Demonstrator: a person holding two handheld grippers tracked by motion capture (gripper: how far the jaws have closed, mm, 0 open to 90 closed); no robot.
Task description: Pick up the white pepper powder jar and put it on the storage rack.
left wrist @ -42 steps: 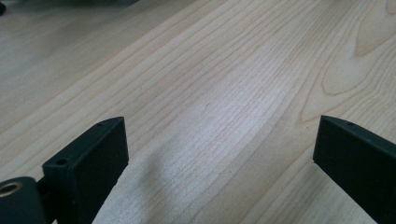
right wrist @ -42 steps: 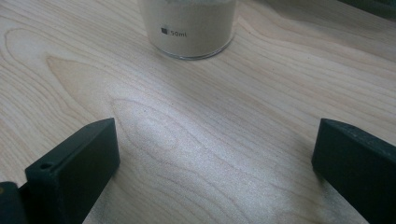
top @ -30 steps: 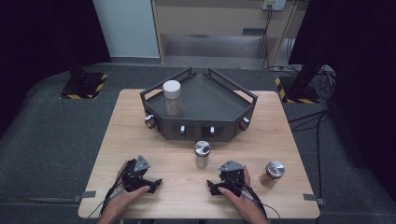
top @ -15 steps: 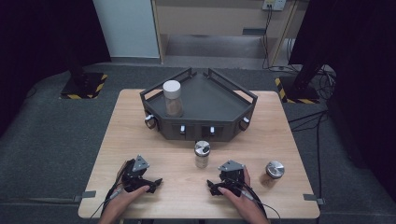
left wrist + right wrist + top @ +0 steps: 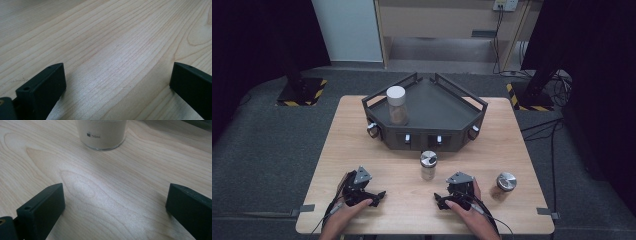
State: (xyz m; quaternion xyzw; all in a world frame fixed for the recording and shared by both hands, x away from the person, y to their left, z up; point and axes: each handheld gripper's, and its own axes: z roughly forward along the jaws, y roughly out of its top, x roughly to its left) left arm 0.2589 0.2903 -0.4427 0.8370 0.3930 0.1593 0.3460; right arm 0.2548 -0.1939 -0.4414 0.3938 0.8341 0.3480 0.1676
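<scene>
Small glass jar (image 5: pixel 428 165) with a metal lid, apparently powder-filled, stands upright near the table's (image 5: pixel 362 145) front edge, just ahead of the right gripper (image 5: pixel 443 201). That gripper's jaws, lately narrowing slightly, stand spread with nothing between them, like the left gripper's (image 5: pixel 379 195). The jar is judged light, rigid, slippery and breakable, best grasped across its body below the lid.

In the right gripper view, we saw the jar (image 5: pixel 103 133) cut off by the top edge, its lid out of frame. In the high view, the tray's (image 5: pixel 462 100) front knobs (image 5: pixel 373 129) were too small to identify.
</scene>
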